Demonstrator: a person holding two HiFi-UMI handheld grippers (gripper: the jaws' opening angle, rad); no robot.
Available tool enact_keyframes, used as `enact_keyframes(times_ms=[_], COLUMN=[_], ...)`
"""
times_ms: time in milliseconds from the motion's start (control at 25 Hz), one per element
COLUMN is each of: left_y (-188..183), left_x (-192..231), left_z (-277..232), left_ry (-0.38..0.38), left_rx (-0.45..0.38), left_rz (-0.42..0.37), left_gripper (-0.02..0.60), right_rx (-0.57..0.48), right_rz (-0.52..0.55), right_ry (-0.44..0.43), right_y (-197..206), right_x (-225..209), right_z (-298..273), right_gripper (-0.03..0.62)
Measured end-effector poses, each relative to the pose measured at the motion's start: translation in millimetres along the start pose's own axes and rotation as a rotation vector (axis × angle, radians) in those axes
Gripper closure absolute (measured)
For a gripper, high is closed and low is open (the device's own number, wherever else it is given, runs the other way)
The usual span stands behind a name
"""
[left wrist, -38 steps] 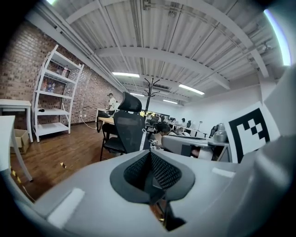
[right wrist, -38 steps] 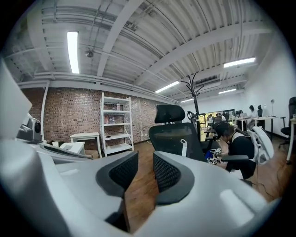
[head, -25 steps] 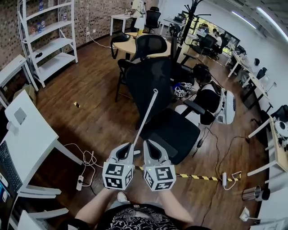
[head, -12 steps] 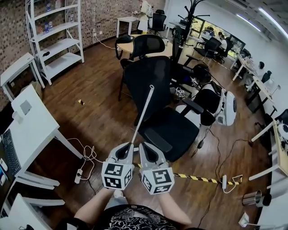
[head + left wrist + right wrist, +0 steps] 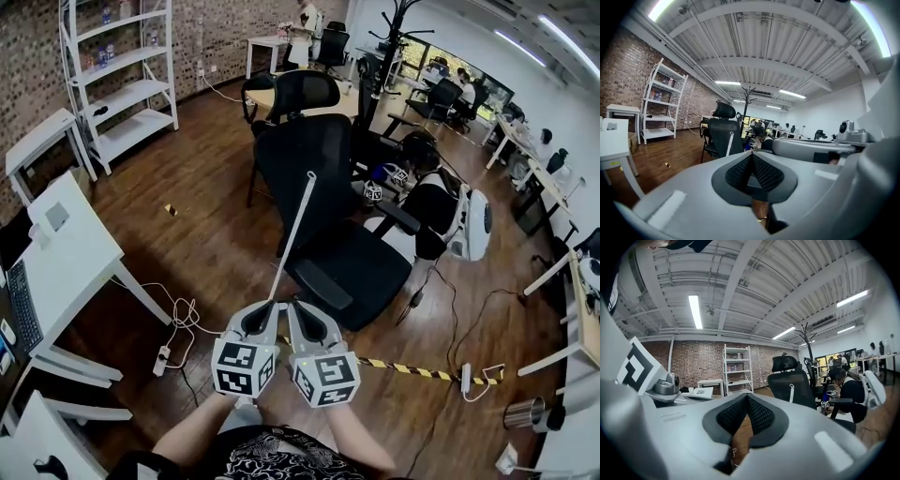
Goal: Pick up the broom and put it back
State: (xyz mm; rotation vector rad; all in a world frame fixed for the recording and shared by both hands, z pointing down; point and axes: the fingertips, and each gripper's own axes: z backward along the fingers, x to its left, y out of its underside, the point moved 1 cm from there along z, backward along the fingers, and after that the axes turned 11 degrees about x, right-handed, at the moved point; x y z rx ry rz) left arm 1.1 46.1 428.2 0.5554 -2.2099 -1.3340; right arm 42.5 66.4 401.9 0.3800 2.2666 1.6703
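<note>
The broom shows only as a thin white handle leaning on the back of a black office chair; its lower end is hidden behind my grippers. My left gripper and right gripper are side by side just in front of me, both shut with nothing between the pads. Both point level at the chair and stand short of the handle. In the left gripper view the handle stands against the chair beyond the shut left gripper. The right gripper view shows the handle past the shut right gripper.
A white desk stands to the left, with cables and a power strip on the wood floor beside it. Yellow-black tape runs across the floor at right. A seated person in black is behind the chair. White shelving lines the brick wall.
Both grippers have moved forward together towards the chair, which now sits nearer and larger. The handle still leans on the chair. Both jaws have stayed shut.
</note>
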Motion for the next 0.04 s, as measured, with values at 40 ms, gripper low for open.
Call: enact_keyframes(times_ms=[40], left_y=[0.5], left_x=[-2.3], left_z=[0.0], left_ry=[0.003], left_rx=[0.001], left_rz=[-0.002], left_gripper=[0.577], right_rx=[0.001], right_rz=[-0.003], right_ry=[0.001], right_y=[1.3], right_x=[-0.5], right_z=[1.9], right_gripper=[0.594])
